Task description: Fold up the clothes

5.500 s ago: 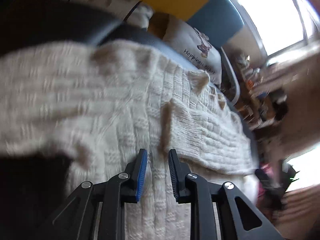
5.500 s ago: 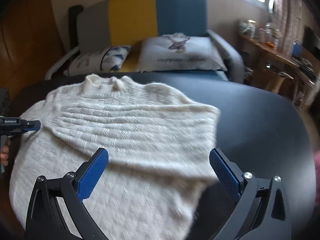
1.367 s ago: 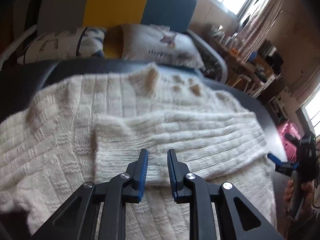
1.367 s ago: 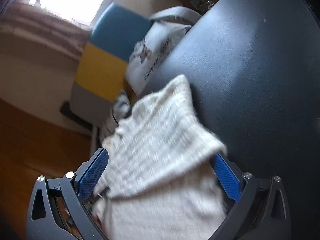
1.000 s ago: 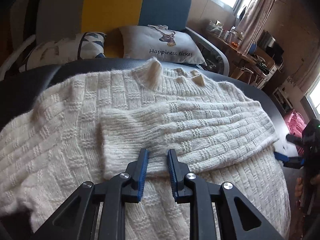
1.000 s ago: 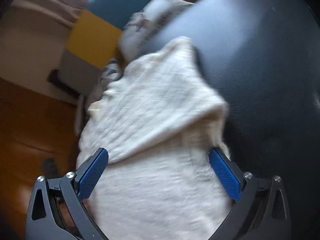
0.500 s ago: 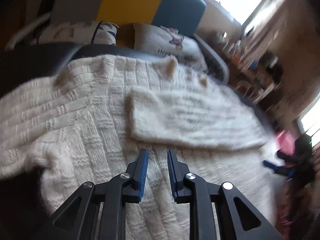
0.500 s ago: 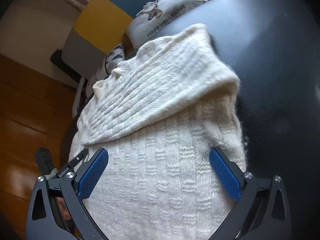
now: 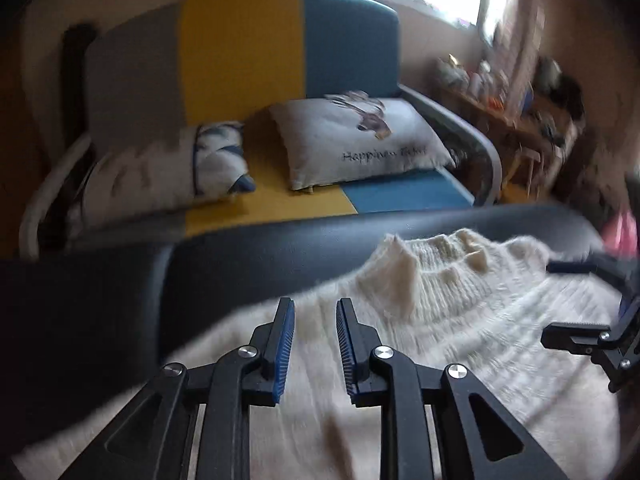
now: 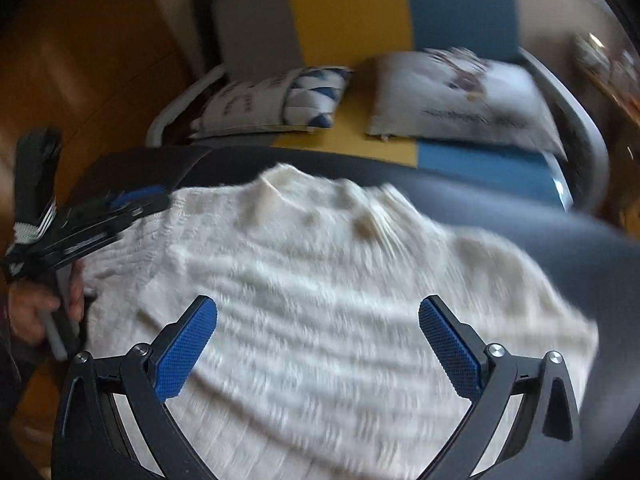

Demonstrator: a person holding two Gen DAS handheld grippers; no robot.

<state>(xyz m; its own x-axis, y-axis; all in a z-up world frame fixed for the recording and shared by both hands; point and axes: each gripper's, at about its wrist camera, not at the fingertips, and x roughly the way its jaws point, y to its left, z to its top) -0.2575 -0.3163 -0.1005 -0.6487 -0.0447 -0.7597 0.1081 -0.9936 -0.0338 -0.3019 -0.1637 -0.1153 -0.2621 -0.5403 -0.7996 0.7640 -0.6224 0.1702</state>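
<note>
A cream knitted sweater (image 9: 460,340) lies flat on the black padded table (image 9: 240,264), its collar (image 9: 436,276) at the far edge. One sleeve is folded across its body (image 10: 320,272). My left gripper (image 9: 315,308) hovers over the sweater's shoulder, left of the collar. Its jaws stand a narrow gap apart with nothing between them. My right gripper (image 10: 318,308) hangs wide open above the middle of the sweater and holds nothing. Each gripper shows in the other's view: the right gripper (image 9: 572,300) at the right edge, the left gripper (image 10: 132,204) at the left, held by a hand (image 10: 32,308).
Behind the table stands a sofa (image 9: 240,52) in grey, yellow and blue, with two cushions (image 9: 360,144) on it. A cluttered wooden side table (image 9: 516,120) is at the far right. A wooden wall (image 10: 80,60) rises on the left. Bare table top (image 10: 560,240) lies right of the sweater.
The left gripper has moved from the folded sleeve up to the shoulder by the collar. The right gripper has rolled upright and swung from the sweater's right edge over its middle.
</note>
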